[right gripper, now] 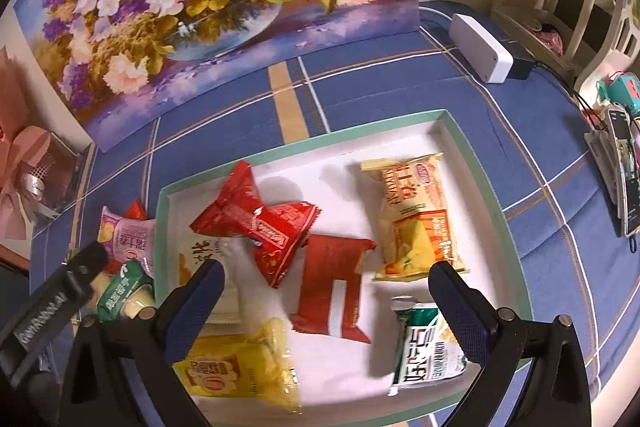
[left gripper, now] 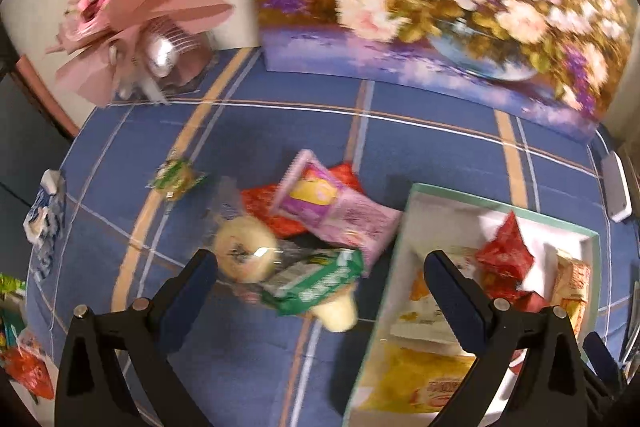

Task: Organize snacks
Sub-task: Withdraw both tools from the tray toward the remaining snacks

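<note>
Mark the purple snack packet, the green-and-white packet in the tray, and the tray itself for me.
purple snack packet (left gripper: 340, 211), left wrist view, middle of its wrapper.
green-and-white packet (right gripper: 426, 351), right wrist view, printed front, between the finger and the tray's near edge.
tray (right gripper: 476, 163), right wrist view, green right rim.

Legible markings on snack packets, right wrist view.
Korean lettering on the green-and-white packet (right gripper: 430, 345); Chinese characters on the purple packet (right gripper: 130, 237), cream packet (right gripper: 204, 259) and orange packet (right gripper: 416, 215), too blurred to transcribe.
</note>
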`<state>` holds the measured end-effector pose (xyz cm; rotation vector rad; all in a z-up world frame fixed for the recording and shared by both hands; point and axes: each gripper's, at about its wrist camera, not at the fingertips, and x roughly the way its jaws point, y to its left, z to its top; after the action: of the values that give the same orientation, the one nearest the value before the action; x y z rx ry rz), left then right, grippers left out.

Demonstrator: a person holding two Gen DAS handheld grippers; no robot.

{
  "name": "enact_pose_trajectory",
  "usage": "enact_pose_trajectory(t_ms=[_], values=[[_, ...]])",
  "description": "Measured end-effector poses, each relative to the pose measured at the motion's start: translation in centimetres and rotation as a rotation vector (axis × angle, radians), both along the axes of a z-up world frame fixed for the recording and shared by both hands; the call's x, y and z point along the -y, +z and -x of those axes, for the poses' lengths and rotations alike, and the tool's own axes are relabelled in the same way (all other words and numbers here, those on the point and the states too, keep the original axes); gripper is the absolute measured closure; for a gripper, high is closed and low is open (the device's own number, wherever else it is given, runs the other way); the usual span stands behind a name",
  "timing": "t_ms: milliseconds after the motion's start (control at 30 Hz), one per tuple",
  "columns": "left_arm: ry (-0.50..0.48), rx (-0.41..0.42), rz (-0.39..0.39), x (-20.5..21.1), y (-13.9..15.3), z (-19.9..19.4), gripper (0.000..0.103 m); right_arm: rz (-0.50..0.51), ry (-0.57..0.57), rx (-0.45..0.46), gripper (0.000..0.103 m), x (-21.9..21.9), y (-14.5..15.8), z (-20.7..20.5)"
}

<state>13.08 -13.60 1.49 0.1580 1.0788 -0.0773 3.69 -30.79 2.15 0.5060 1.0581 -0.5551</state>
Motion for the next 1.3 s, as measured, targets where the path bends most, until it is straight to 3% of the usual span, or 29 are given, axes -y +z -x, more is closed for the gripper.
enact_pose_trajectory(t_ms=[300, 633, 1033, 1300], values=[[0.166, -0.037, -0.042, -7.6, 0.8, -1.6, 0.000, 0.016, 0.080, -0.020, 0.000, -3.0, -0.4, -1.4], [0.303, -0.041, -0.015, -14.7, 1.2, -2.8, 0.000, 0.073, 0.173, -0.003, 0.000, -7.2, 0.3, -3.5], [0.366, -0.100, 0.102, -18.9, -0.7, -4.1, 0.000, 0.027, 0.285, 0.002, 0.000, -12.1, -0.5, -6.4], [0.347, -0.163, 0.168, -18.5, -3.0, -5.0, 0.000, 0.012, 0.328, -0.023, 0.000, -13.8, -1.6, -8.0]])
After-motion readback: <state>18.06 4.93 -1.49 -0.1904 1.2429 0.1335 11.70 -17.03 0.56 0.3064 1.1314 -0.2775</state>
